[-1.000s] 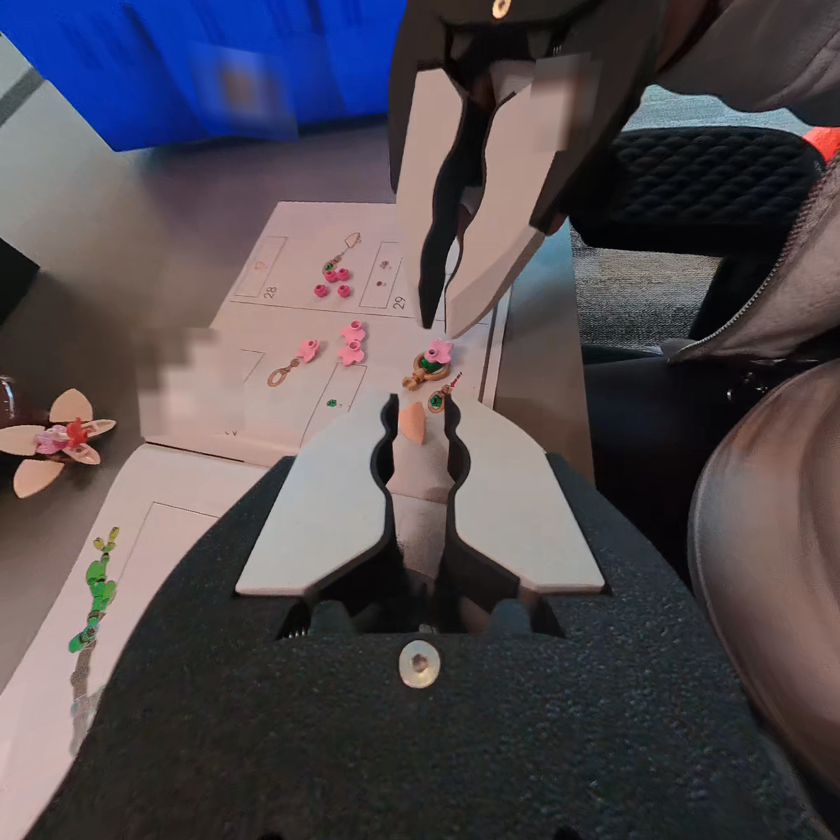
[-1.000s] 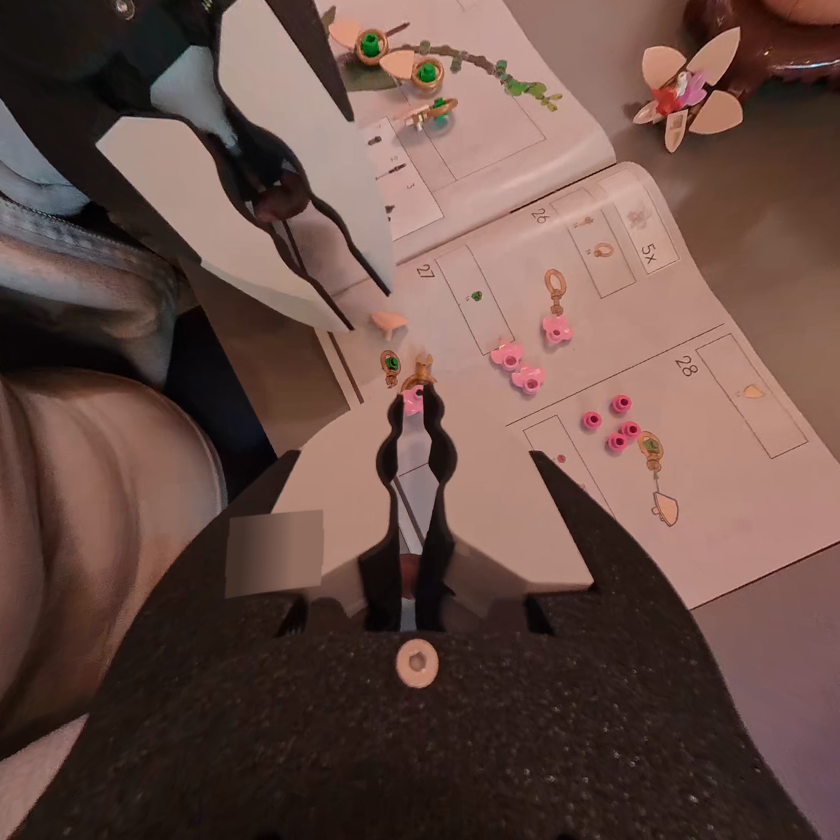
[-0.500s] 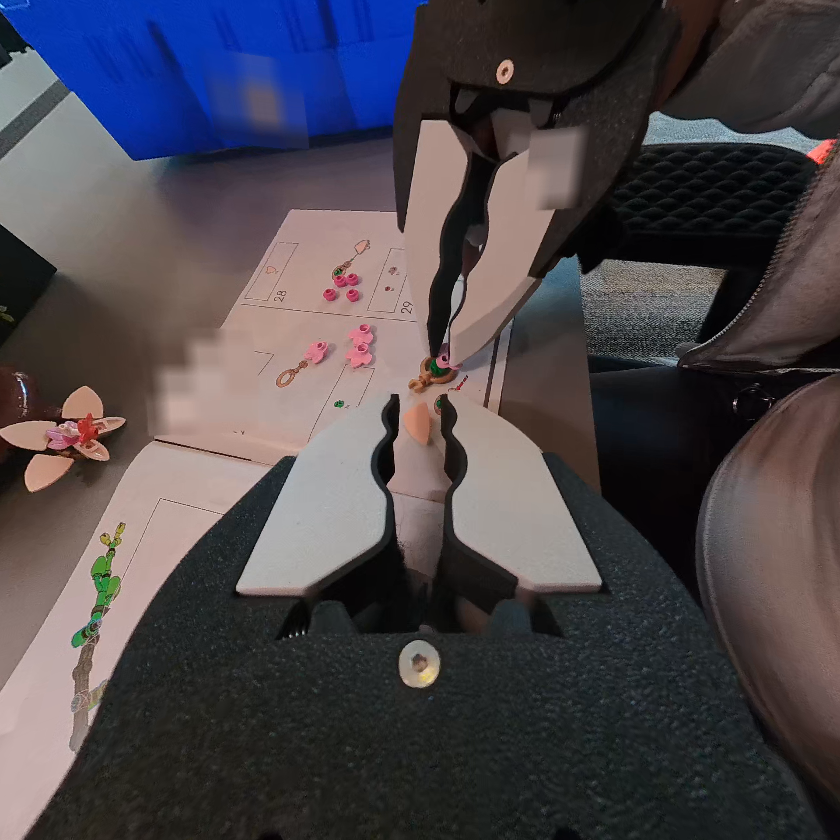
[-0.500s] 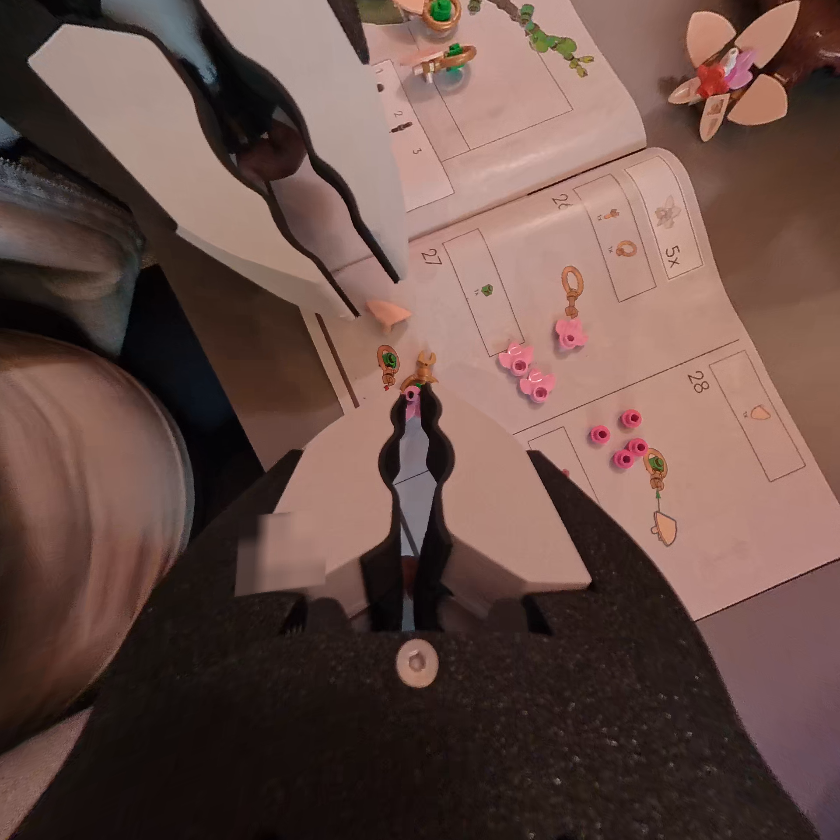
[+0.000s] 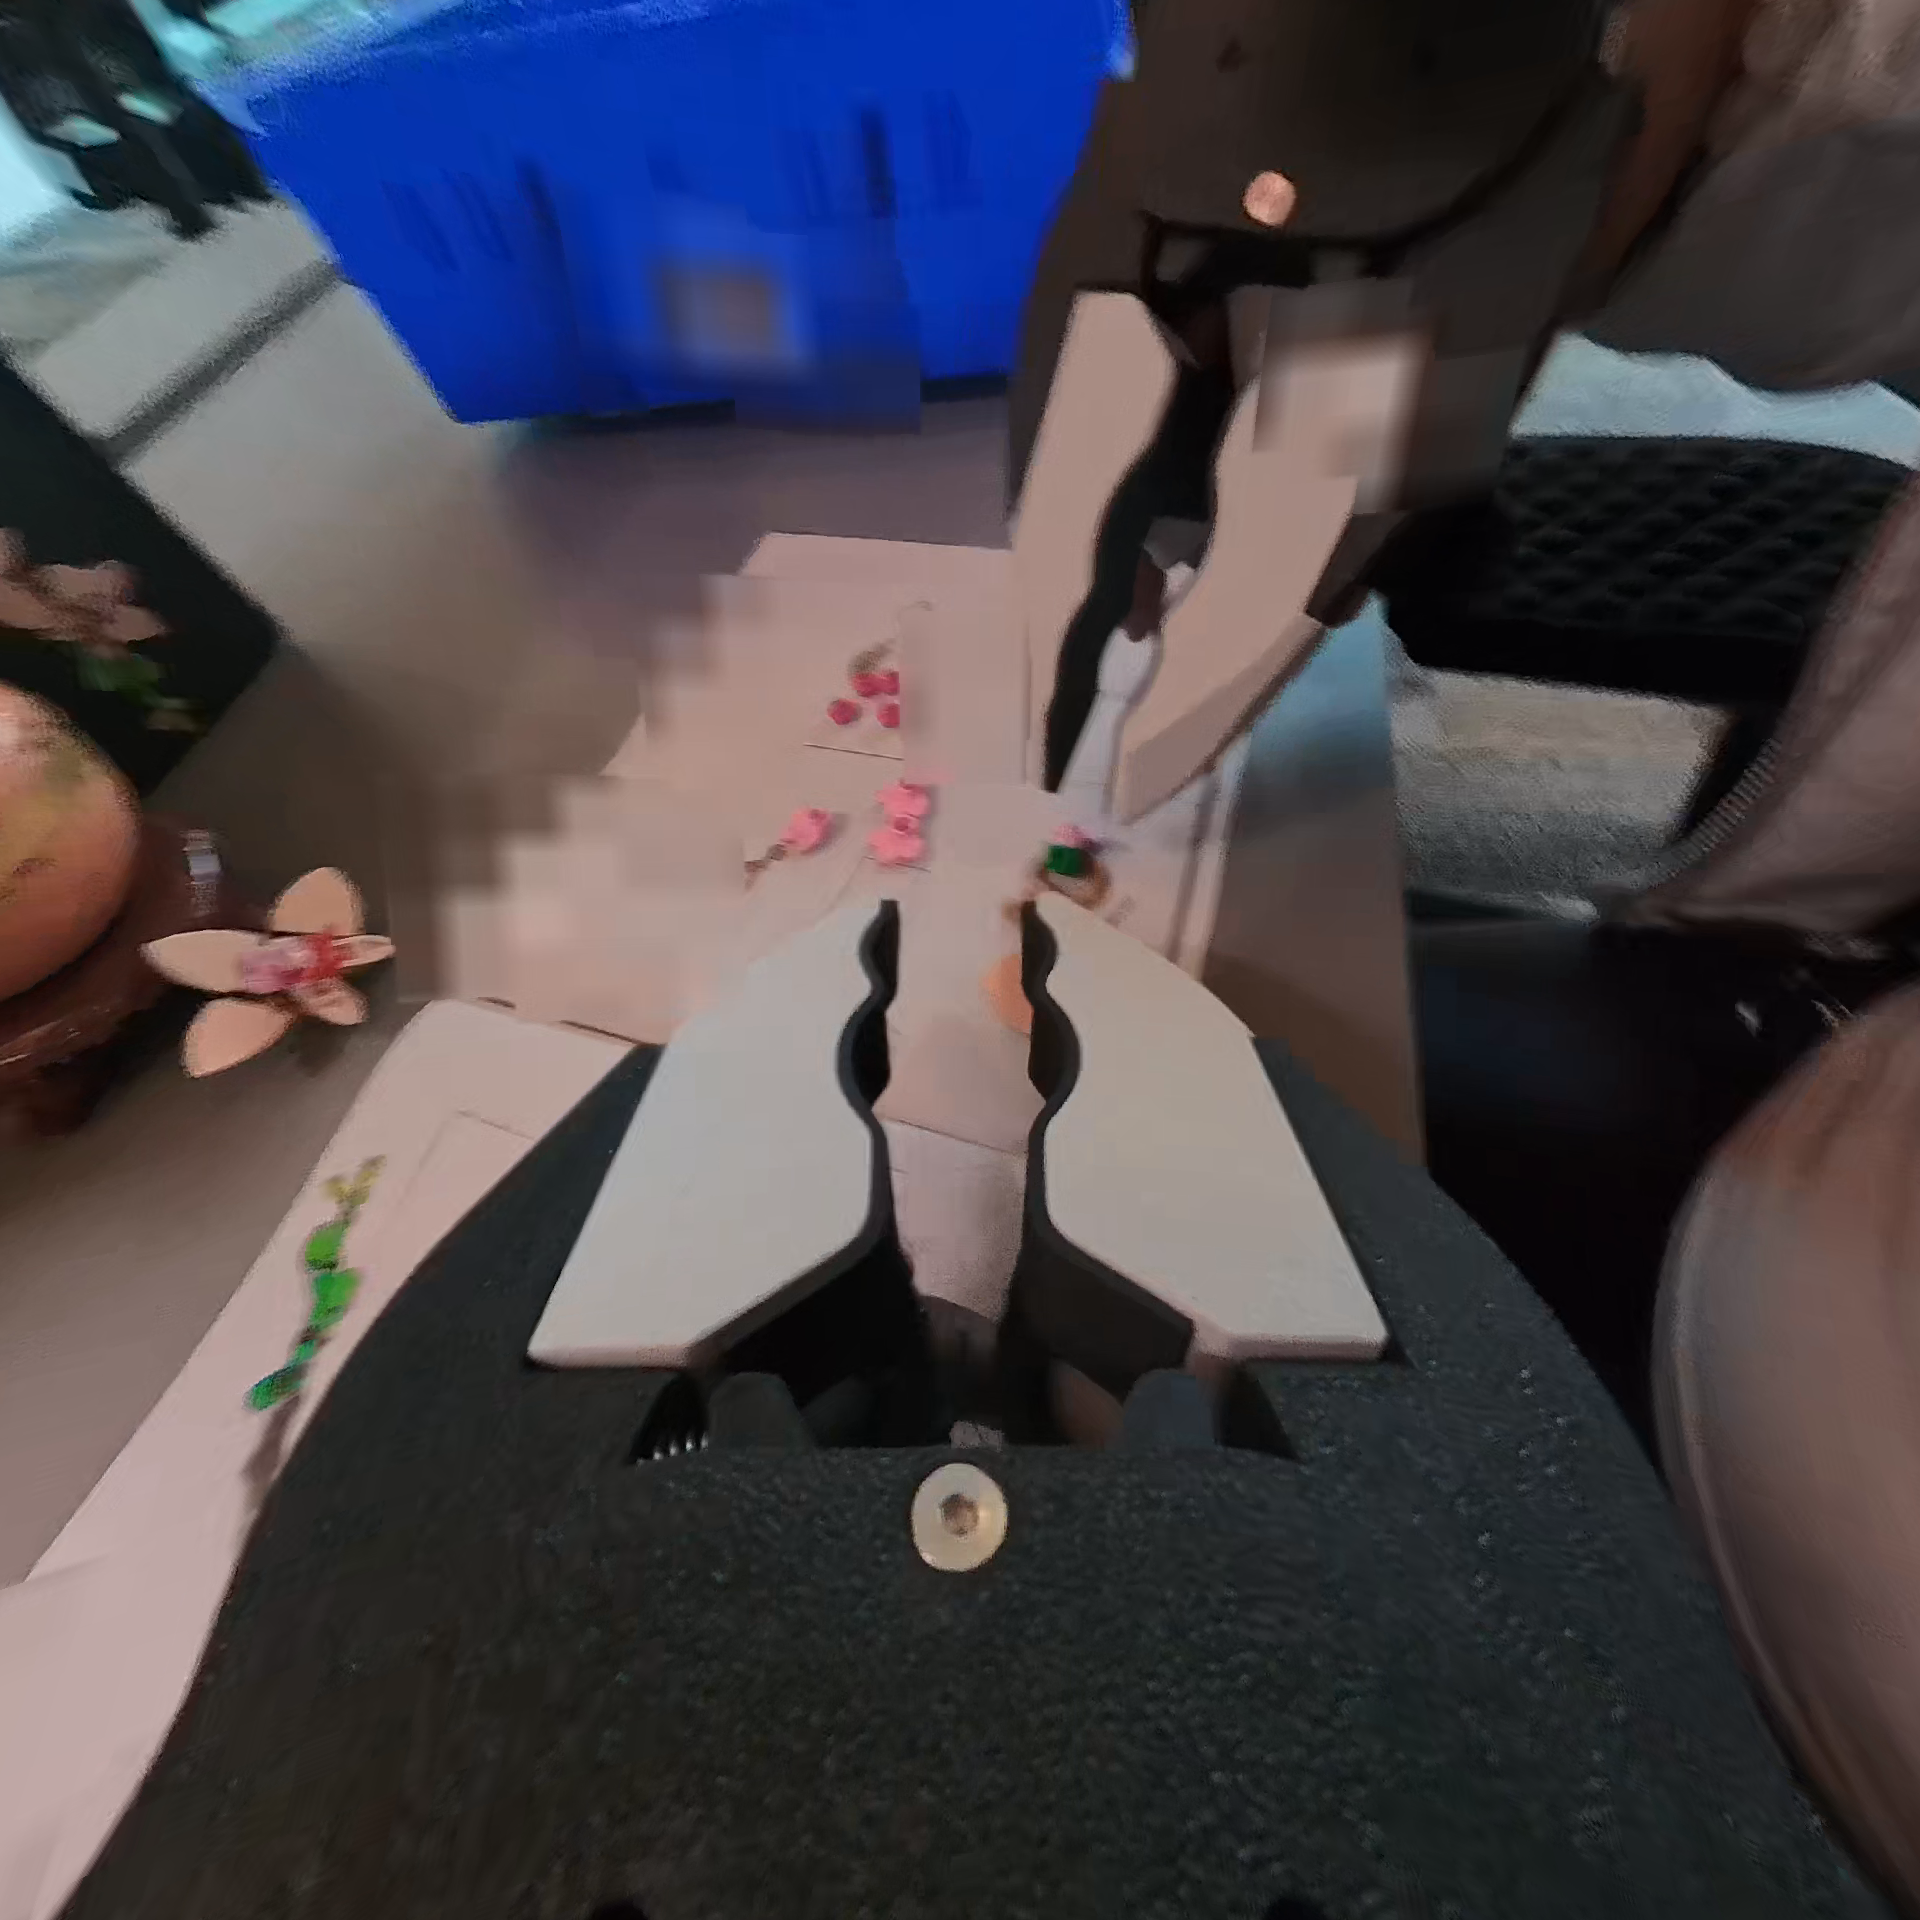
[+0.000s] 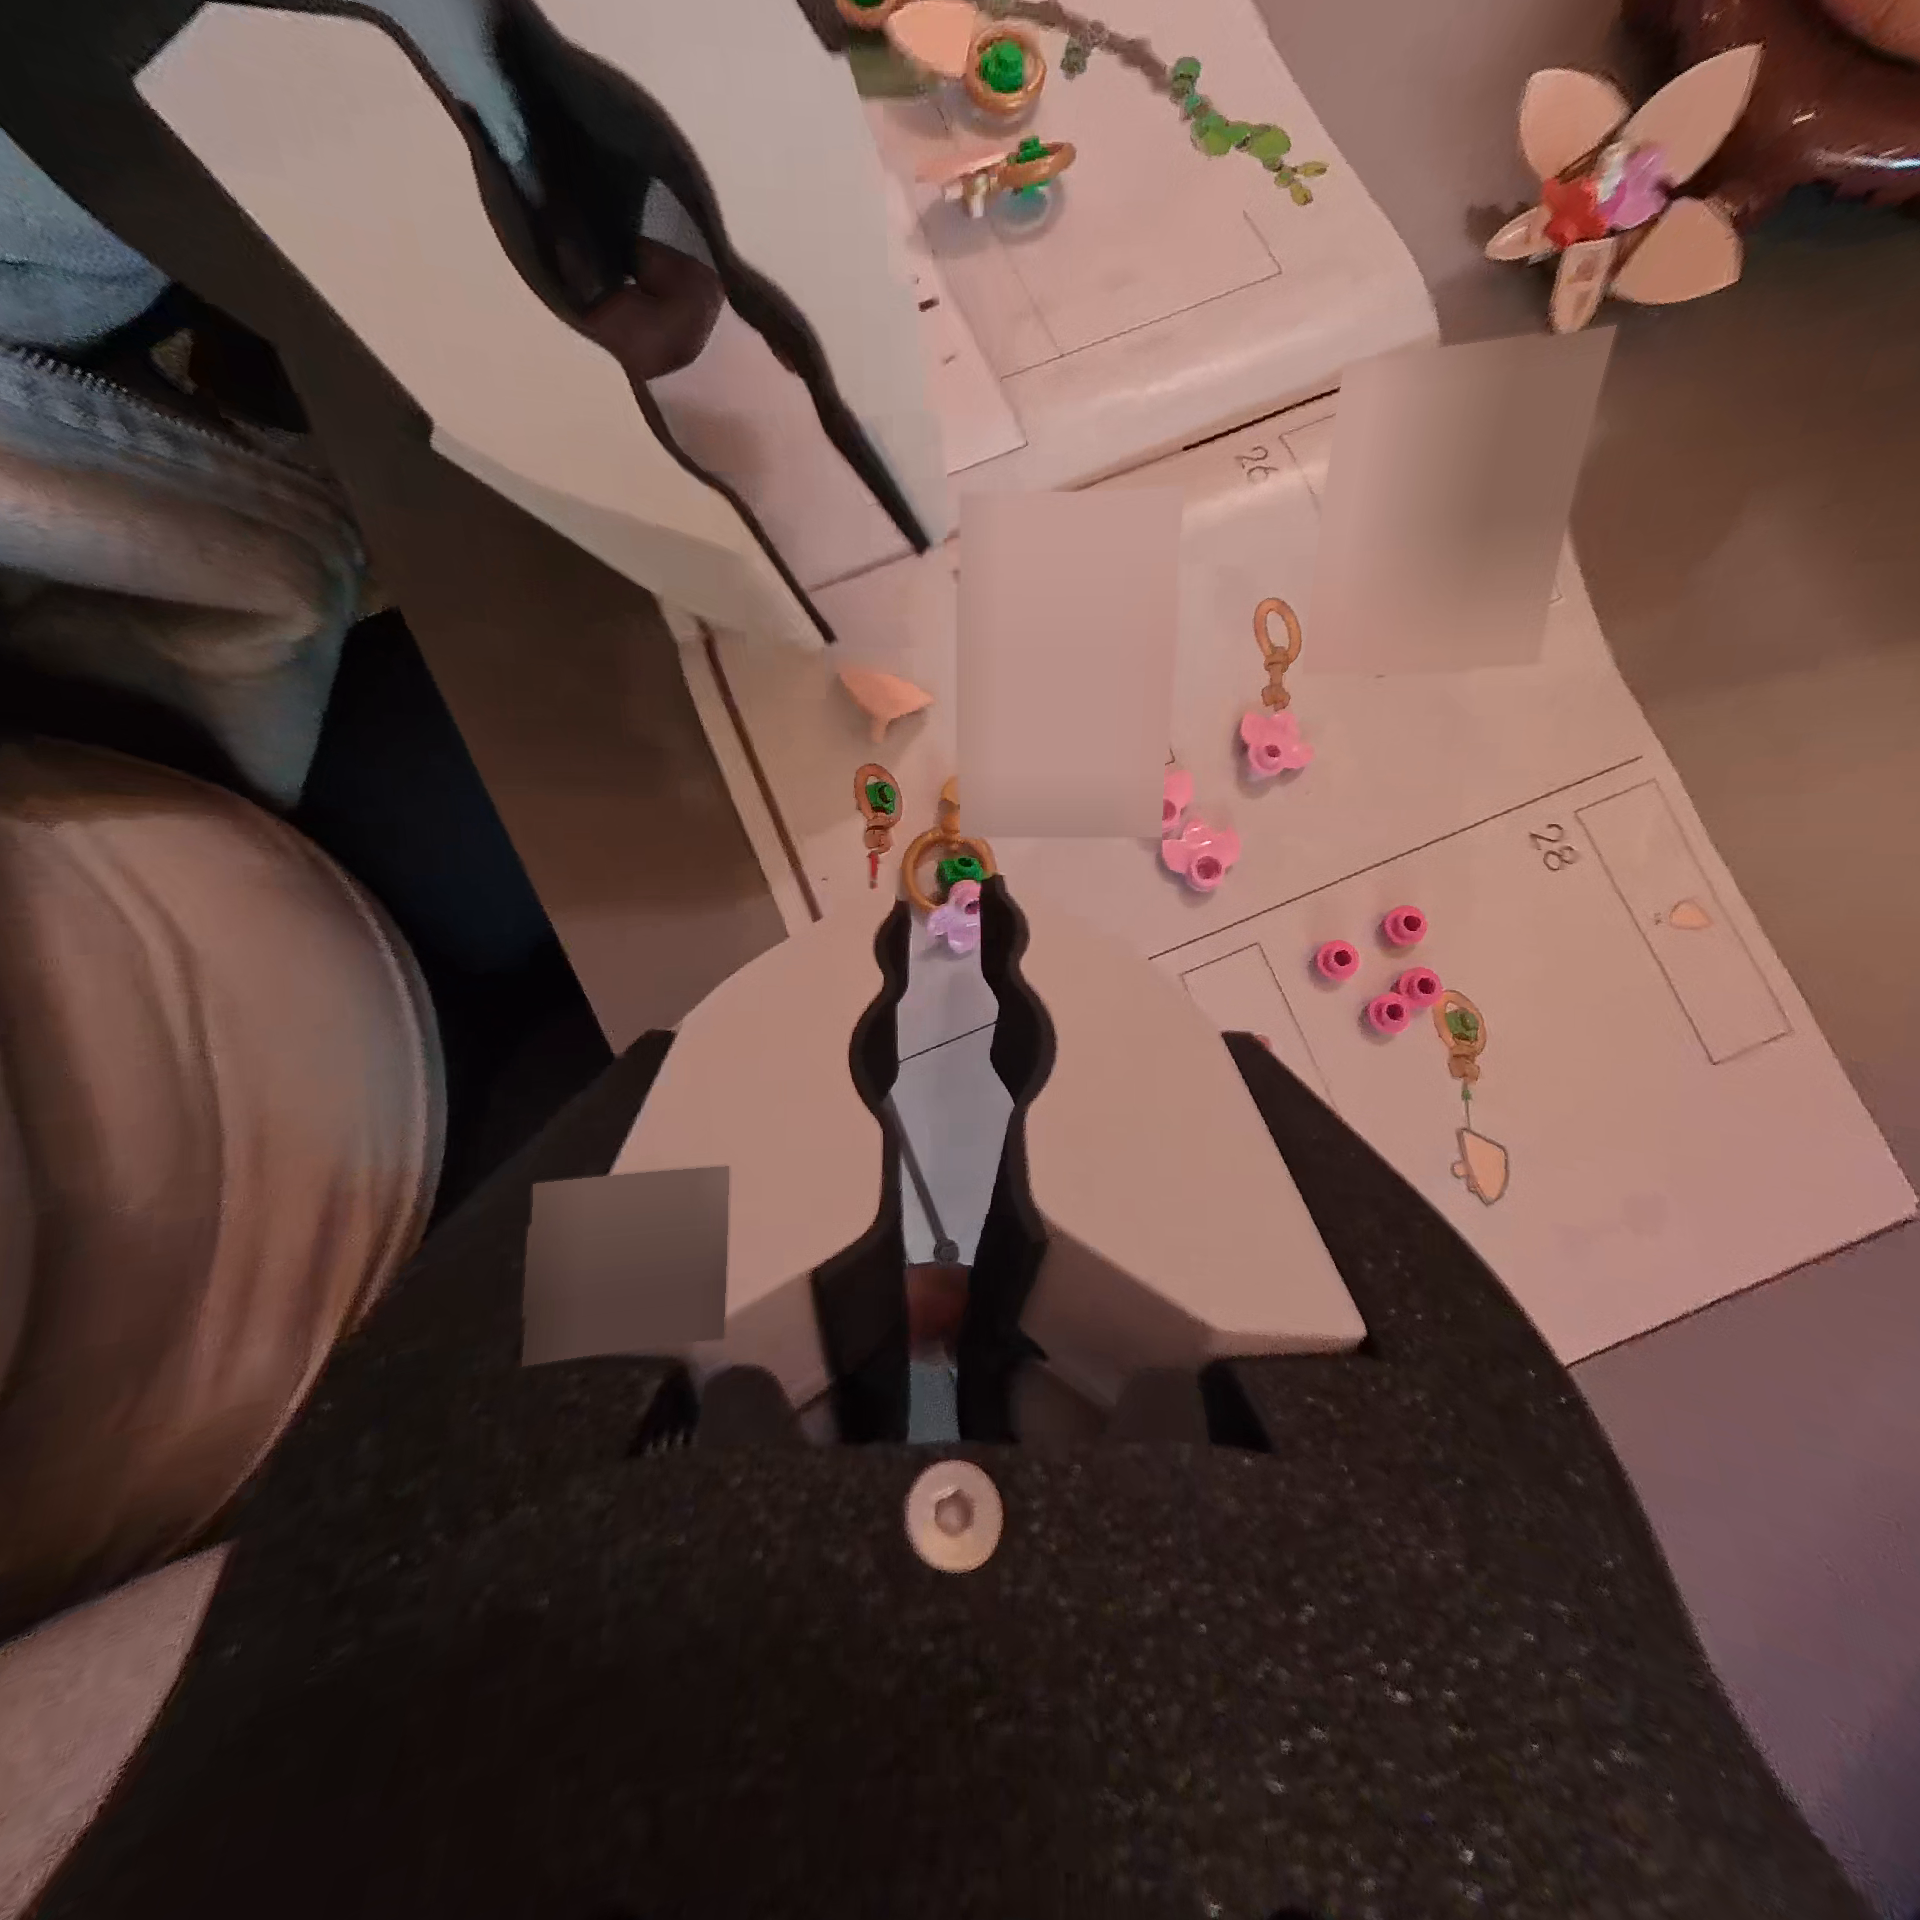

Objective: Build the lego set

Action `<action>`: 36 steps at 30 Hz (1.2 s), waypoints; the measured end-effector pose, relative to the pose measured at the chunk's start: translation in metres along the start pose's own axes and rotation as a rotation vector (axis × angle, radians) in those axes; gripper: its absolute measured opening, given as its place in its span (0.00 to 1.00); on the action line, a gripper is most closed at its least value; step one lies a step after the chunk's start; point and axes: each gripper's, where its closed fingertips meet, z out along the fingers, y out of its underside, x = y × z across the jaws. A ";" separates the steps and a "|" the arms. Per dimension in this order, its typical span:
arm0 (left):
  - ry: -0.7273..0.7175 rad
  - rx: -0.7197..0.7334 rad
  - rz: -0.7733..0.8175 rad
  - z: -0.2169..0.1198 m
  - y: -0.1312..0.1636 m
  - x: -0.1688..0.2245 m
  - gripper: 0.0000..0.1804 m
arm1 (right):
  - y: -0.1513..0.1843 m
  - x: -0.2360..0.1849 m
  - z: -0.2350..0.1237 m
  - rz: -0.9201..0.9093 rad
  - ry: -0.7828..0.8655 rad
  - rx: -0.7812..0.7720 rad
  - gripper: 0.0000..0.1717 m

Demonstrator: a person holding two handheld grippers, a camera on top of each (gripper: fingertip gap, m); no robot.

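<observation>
An open instruction booklet [image 6: 1662,1195] lies on the table. On it sits a gold ring with a green stud [image 6: 940,862] and a pale pink flower piece [image 6: 956,920] on top; it also shows in the left wrist view [image 5: 1070,862]. My right gripper [image 6: 951,899] is open. The flower stands between its tips, with a gap on the left side. In the left wrist view the right gripper [image 5: 1091,795] hangs just above that piece. My left gripper [image 5: 958,914] is open over the booklet. A peach petal piece [image 5: 1006,992] lies on the page by its right finger; it also shows in the right wrist view [image 6: 883,691].
Loose pink flower pieces [image 6: 1273,743] and small pink round studs [image 6: 1382,966] lie on the page. A built flower with peach petals [image 5: 281,966] sits at the left by a brown base. A blue crate [image 5: 675,187] stands behind. A person's leg [image 5: 1787,1351] is at the table's right edge. About 6 cm separates my left fingertips from my right.
My right gripper held the pink flower down on the ring piece, then opened its jaws and drew back a little. My left jaws widened; the petal now lies beside the right finger.
</observation>
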 end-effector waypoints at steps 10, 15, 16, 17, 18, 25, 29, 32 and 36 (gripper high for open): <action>-0.289 0.653 -0.380 -0.080 -0.068 -0.072 0.57 | -0.055 0.030 -0.054 0.101 0.086 0.590 0.18; -0.315 0.718 -0.360 -0.095 -0.073 -0.059 0.62 | -0.043 0.021 -0.039 0.054 0.054 0.624 0.23; -0.316 0.717 -0.356 -0.096 -0.074 -0.055 0.63 | -0.041 0.020 -0.038 0.051 0.055 0.635 0.24; -0.315 0.714 -0.352 -0.095 -0.075 -0.049 0.63 | -0.042 0.019 -0.040 0.046 0.055 0.645 0.26; -0.317 0.712 -0.344 -0.095 -0.076 -0.044 0.64 | -0.044 0.019 -0.043 0.033 0.059 0.671 0.27; -0.476 0.628 -0.137 -0.094 -0.065 -0.025 0.02 | -0.048 0.026 -0.053 0.004 0.163 0.751 0.25; -0.413 0.503 -0.209 -0.076 -0.056 -0.014 0.00 | -0.050 0.021 -0.058 -0.052 0.212 0.785 0.24; -0.363 0.440 -0.241 -0.069 -0.051 -0.002 0.00 | -0.050 0.016 -0.055 -0.109 0.231 0.764 0.23; -0.316 0.309 -0.218 -0.073 -0.037 0.004 0.00 | -0.052 0.019 -0.058 -0.134 0.283 0.787 0.15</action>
